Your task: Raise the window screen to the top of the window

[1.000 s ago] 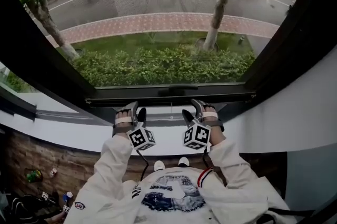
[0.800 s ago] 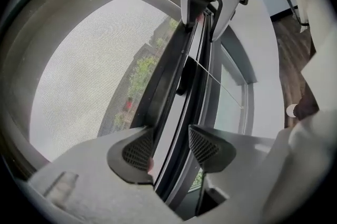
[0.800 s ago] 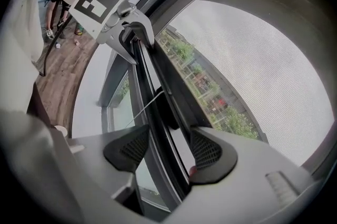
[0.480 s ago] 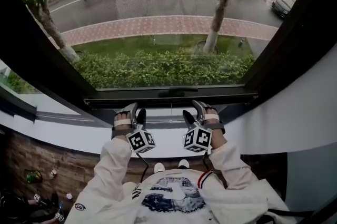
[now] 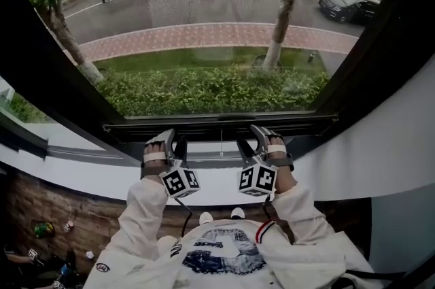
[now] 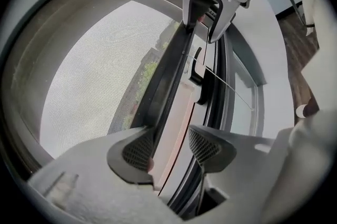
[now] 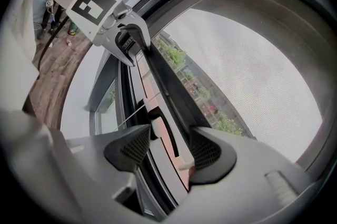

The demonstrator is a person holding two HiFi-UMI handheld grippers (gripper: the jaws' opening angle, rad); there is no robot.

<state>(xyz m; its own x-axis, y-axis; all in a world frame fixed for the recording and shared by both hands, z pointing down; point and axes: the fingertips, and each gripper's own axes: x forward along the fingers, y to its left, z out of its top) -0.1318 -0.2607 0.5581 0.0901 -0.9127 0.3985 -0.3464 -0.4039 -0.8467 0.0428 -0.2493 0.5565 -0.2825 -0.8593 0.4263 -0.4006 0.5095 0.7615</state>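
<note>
1. Two grippers were low at the window, side by side, and I looked down on both of them.
2. The left gripper [image 5: 175, 141] had its jaws partly apart and closed on the bottom bar [image 5: 221, 119] of the window screen [image 6: 95, 80], to the left of the black handle [image 6: 197, 72].
3. The right gripper [image 5: 249, 138] held the same bar on the other side of the handle, with its jaws about as wide.
4. The bar stood low in the frame, just above the sill [image 5: 211, 153], and the mesh covered the opening above it.
</note>
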